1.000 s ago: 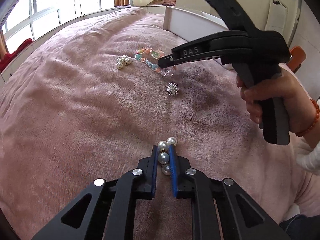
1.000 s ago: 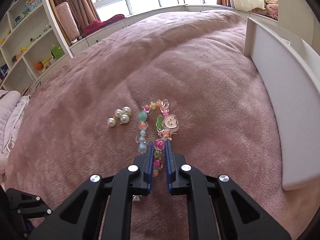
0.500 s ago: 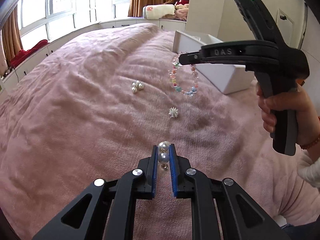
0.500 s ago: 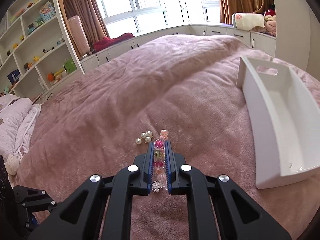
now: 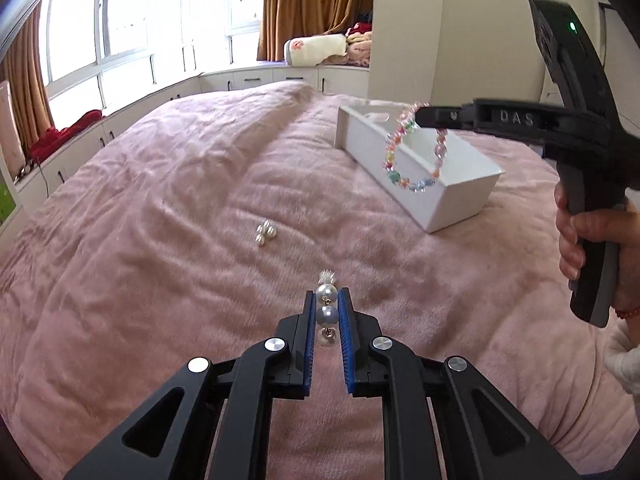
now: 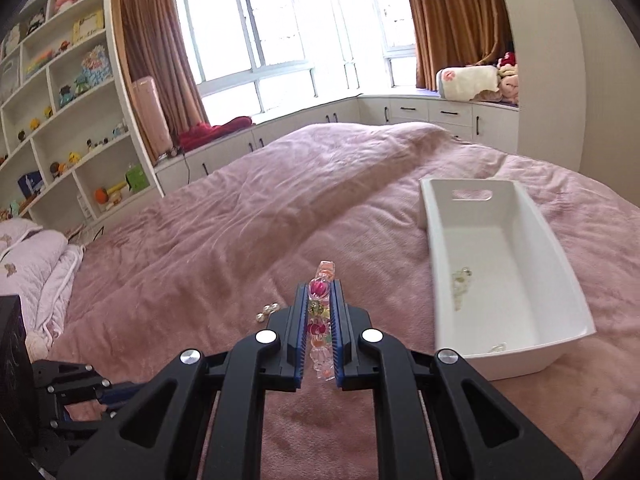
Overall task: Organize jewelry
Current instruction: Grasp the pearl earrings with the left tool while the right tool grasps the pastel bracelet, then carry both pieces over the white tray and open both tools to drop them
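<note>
Though both grippers full: one bin (image 6: 560,276).

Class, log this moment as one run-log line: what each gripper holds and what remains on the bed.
left gripper: pearl earring | right gripper: beaded bracelet | bed: pearl cluster, white bin

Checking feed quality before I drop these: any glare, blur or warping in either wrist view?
Left wrist: windows blown out, beaded bracelet slightly motion-blurred, pearl earring sharp. Right wrist: bright windows, white bin edges bowed by fisheye.
</note>
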A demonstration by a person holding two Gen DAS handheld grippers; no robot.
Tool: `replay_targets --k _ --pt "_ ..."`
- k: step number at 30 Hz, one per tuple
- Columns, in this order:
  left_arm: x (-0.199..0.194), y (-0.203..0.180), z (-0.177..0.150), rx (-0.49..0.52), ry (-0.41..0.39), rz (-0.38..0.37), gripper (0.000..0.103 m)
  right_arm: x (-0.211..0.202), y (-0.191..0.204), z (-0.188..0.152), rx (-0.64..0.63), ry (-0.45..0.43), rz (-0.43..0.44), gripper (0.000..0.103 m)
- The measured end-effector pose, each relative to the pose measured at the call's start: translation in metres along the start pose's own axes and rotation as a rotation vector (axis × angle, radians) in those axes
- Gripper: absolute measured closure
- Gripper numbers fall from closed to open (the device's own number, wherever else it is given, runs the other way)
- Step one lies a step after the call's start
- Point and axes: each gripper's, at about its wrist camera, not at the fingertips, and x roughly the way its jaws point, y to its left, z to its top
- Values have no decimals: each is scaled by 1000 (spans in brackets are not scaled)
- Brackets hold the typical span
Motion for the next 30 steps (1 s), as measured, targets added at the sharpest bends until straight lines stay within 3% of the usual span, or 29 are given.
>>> replay_targets --k 9,16,23,30 --pt "39 -24 69 74 -9 -63 87 -11 -71 8 31 -59 -135 92" --pt "86 -64 120 140 -30 -173 87 -4 -127 22 29 -68 -220 92" --pt "143 -120 175 249 -44 -230 87 23 -167 33 24 -41 -238 92" --pt "218 -134 220 181 21 -200 87 59 -198 43 54 6 -191 92"
